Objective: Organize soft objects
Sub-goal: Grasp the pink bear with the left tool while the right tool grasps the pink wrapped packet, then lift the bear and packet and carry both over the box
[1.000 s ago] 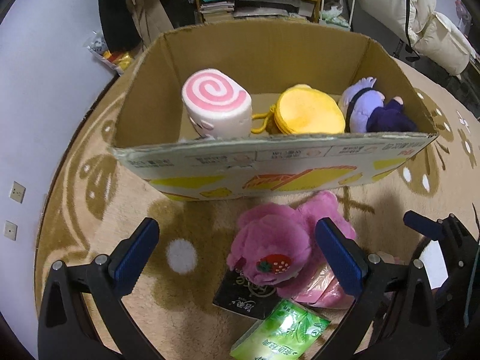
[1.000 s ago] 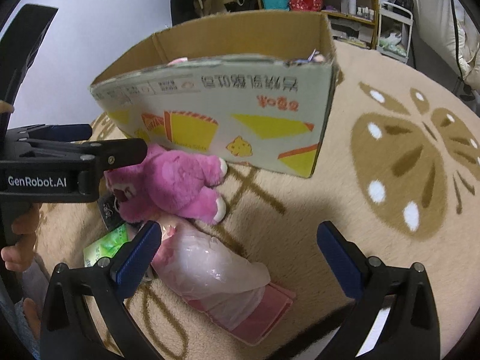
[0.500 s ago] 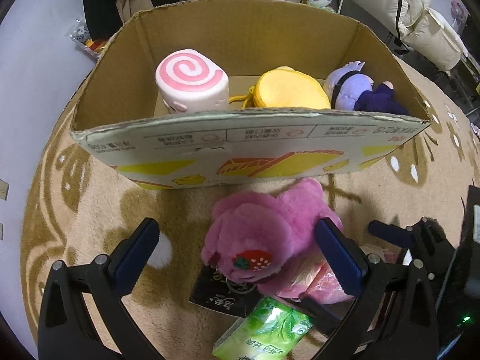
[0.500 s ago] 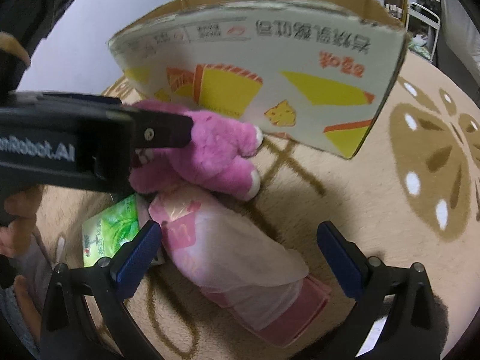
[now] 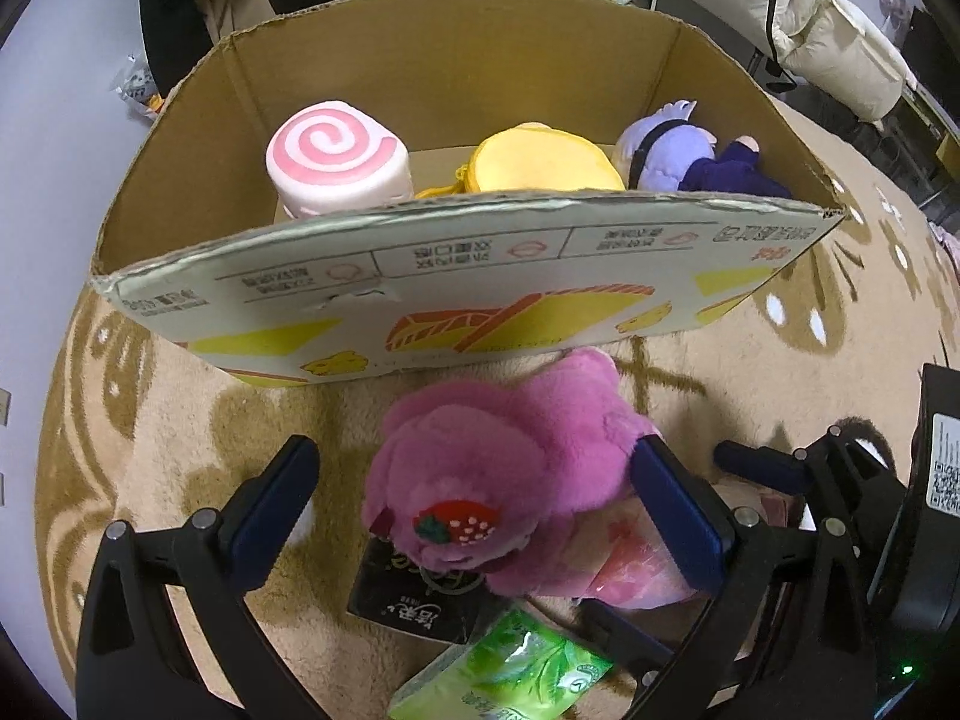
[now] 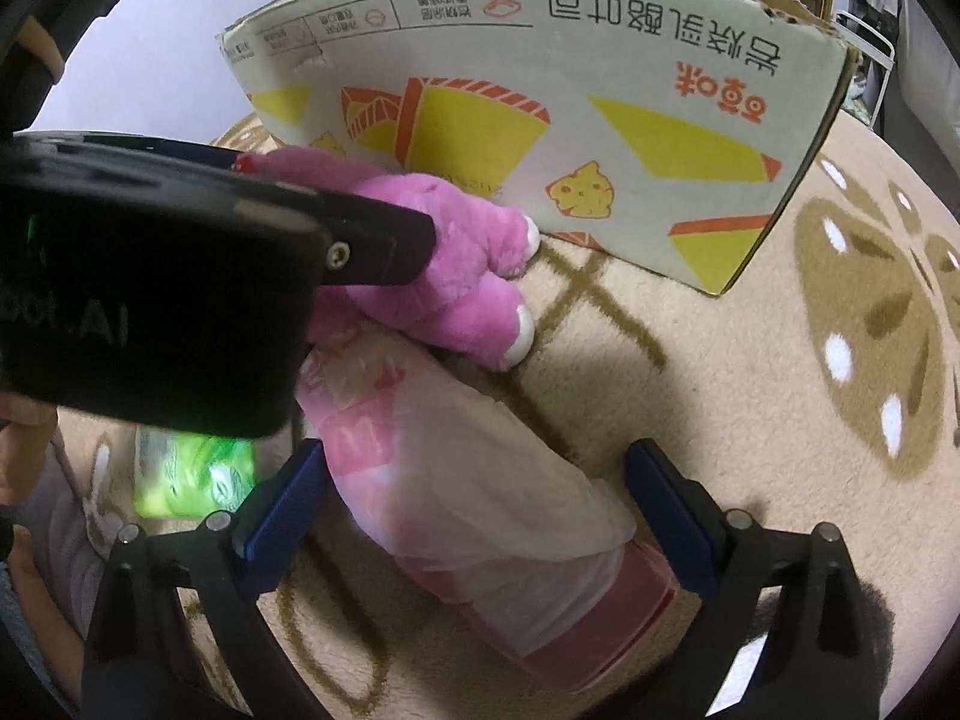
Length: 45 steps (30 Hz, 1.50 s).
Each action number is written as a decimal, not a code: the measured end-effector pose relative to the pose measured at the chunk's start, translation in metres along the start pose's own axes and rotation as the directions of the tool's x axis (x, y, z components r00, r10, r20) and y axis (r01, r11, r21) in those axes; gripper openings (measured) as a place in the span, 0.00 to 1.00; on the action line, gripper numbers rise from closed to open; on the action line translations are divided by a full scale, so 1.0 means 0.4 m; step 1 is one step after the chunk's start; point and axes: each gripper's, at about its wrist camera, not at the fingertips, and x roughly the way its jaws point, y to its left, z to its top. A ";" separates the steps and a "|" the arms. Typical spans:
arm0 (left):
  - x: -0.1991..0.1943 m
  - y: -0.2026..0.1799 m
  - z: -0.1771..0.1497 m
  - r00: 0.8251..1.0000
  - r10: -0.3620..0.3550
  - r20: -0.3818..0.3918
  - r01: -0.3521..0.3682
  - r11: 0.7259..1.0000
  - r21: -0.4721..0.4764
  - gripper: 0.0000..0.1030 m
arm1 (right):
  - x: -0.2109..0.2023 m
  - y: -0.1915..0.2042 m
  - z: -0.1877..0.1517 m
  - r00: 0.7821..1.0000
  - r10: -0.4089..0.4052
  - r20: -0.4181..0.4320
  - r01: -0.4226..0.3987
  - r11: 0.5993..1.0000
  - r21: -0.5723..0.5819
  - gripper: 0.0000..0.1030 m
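Note:
A pink plush bear lies on the rug just in front of the cardboard box. My left gripper is open, its fingers on either side of the bear's head. The bear also shows in the right wrist view. A pink plastic-wrapped pack lies beside the bear; my right gripper is open around it. In the box sit a pink swirl roll plush, a yellow plush and a purple doll.
A green packet and a black packet lie on the tan patterned rug near the bear. Shelves and a white padded jacket stand behind the box. A wall is at the left.
Both grippers have moved forward and down. My left gripper now straddles the bear and my right gripper now straddles the pink pack. Both stayed open.

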 end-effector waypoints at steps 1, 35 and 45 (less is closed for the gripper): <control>0.001 -0.001 0.000 1.000 -0.004 0.001 0.004 1.000 -0.003 0.90 | 0.003 0.003 -0.002 1.000 -0.001 0.000 0.001 1.000 -0.002 0.99; -0.133 0.078 -0.014 0.993 0.044 0.109 -0.027 0.988 -0.151 0.40 | -0.080 0.030 -0.031 0.996 -0.041 0.079 0.042 0.999 -0.016 0.46; -0.169 0.097 -0.023 0.983 0.119 0.137 -0.096 0.982 -0.164 0.40 | -0.138 -0.031 -0.037 0.989 -0.036 0.143 0.030 0.999 0.045 0.45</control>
